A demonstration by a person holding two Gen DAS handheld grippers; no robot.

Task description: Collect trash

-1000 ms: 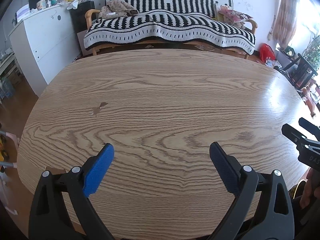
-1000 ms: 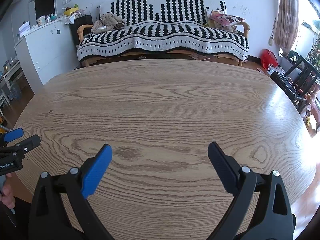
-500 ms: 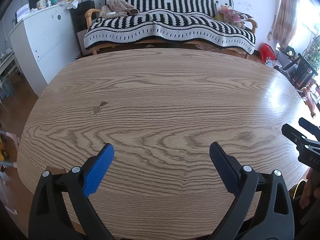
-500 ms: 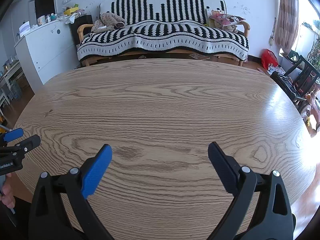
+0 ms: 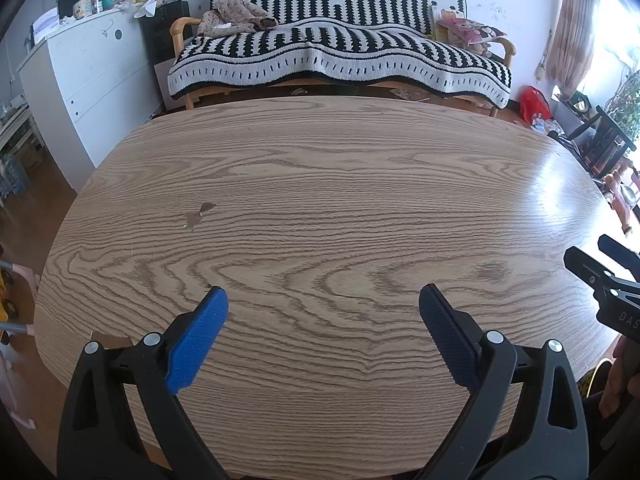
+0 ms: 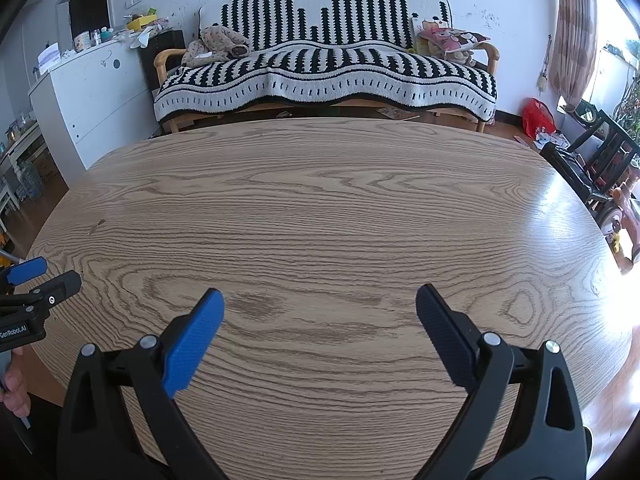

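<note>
My left gripper is open and empty, held over the near edge of a wooden oval table. My right gripper is open and empty over the same table, to the right of the left one. The right gripper also shows at the right edge of the left wrist view. The left gripper shows at the left edge of the right wrist view. No piece of trash shows on the tabletop; only a small dark chipped mark is on the wood.
A sofa with a black-and-white striped cover stands behind the table. A white cabinet is at the back left. A red bag, a dark chair and toys are on the floor at the right.
</note>
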